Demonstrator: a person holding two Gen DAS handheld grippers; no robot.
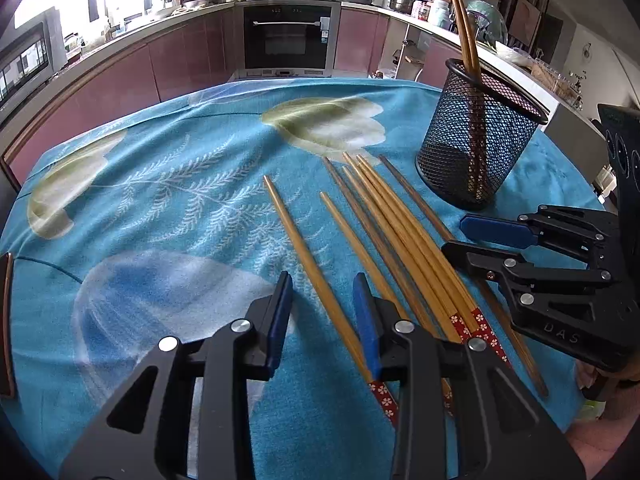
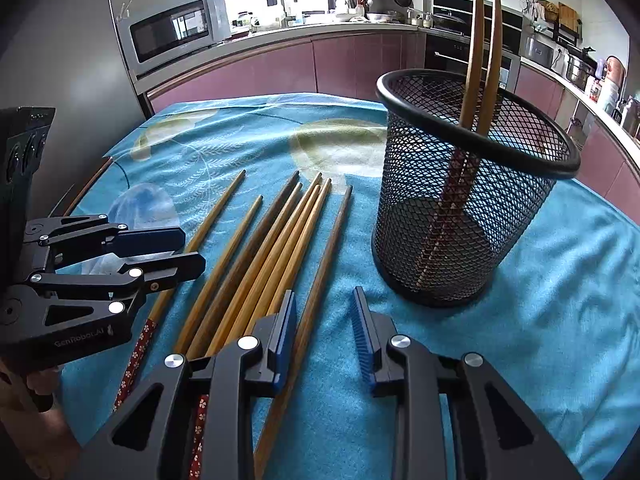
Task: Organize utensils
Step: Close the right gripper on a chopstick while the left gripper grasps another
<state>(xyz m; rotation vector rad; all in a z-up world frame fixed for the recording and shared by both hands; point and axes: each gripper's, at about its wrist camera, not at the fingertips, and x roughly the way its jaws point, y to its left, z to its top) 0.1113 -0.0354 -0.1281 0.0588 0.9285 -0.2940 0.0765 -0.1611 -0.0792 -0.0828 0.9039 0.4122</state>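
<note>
Several wooden chopsticks [image 1: 400,232] [image 2: 272,232] lie side by side on the blue flowered cloth, some with red patterned ends. A black mesh cup [image 1: 476,152] [image 2: 460,208] stands upright to their right with two chopsticks [image 1: 464,28] [image 2: 476,60] leaning in it. My left gripper [image 1: 324,316] [image 2: 190,249] is open, low over the leftmost chopstick [image 1: 304,256], which runs between its fingers close to the right pad. My right gripper [image 2: 324,322] [image 1: 456,236] is open over the rightmost dark chopstick [image 2: 324,264], which passes between its fingers near the left pad.
The cloth [image 1: 160,200] covers the whole table and drops off at the far edge towards pink kitchen cabinets and an oven [image 1: 288,36]. A microwave [image 2: 176,28] sits at the back left. A brown object [image 1: 6,320] lies at the table's left edge.
</note>
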